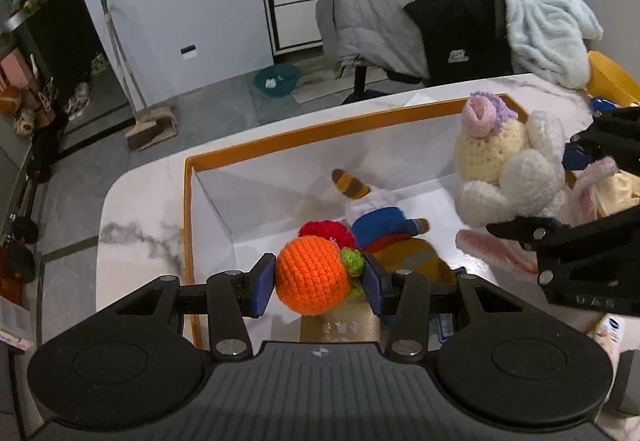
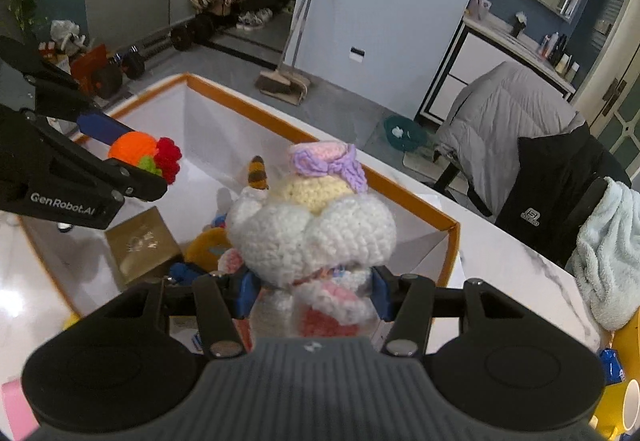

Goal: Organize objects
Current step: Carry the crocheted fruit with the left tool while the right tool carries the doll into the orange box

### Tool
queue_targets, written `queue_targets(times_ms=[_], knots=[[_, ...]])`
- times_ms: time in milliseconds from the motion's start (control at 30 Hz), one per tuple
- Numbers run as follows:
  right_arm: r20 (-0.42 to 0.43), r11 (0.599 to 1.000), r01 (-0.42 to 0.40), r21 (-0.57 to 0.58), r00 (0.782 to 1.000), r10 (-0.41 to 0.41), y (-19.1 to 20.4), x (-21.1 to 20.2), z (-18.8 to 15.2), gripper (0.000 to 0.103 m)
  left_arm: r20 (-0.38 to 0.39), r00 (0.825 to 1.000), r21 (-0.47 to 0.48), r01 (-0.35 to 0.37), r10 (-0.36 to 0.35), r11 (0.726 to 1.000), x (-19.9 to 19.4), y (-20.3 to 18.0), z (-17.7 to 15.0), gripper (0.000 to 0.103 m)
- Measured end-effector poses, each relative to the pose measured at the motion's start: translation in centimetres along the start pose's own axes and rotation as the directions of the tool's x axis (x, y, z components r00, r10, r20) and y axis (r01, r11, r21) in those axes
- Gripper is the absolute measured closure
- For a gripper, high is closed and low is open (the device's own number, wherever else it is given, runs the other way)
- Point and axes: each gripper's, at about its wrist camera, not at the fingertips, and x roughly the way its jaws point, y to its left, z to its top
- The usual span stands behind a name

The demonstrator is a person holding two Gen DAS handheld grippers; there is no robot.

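Observation:
My left gripper is shut on an orange crochet ball with a green tuft, held over the near-left part of an orange-rimmed white box. My right gripper is shut on a white crochet plush doll with a cream head and purple-pink top, held above the box; the doll also shows in the left wrist view. Inside the box lie a striped-tail plush, a red crochet piece and a gold box.
The box sits on a white marble table. A chair with grey and black jackets and a light blue towel stand behind the table. A yellow object and a lotion bottle lie at the right.

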Motion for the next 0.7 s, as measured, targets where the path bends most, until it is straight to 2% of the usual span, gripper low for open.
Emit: queue_targets(times_ms=[233, 433, 700], knots=[[-0.055, 1.0, 0.018, -0.011, 0.998, -0.019, 1.2, 3.6, 0.2, 0.046, -0.022, 1.0, -0.015, -0.019, 0.019, 1.0, 2.0, 0.0, 0.8, 0.05], [-0.1, 0.999, 0.036, -0.003, 0.994, -0.036, 1.2, 5.6, -0.4, 0.046, -0.064, 0.998, 0.008, -0.028, 0.029, 1.0, 3.4, -0.4, 0.8, 0.05], [-0.156, 1.0, 0.021, 0.023, 0.988, -0.017, 0.8, 6.5, -0.6, 0.045, -0.092, 0.995, -0.016, -0.035, 0.033, 0.999, 4.5, 0.0, 1.5, 0.05]])
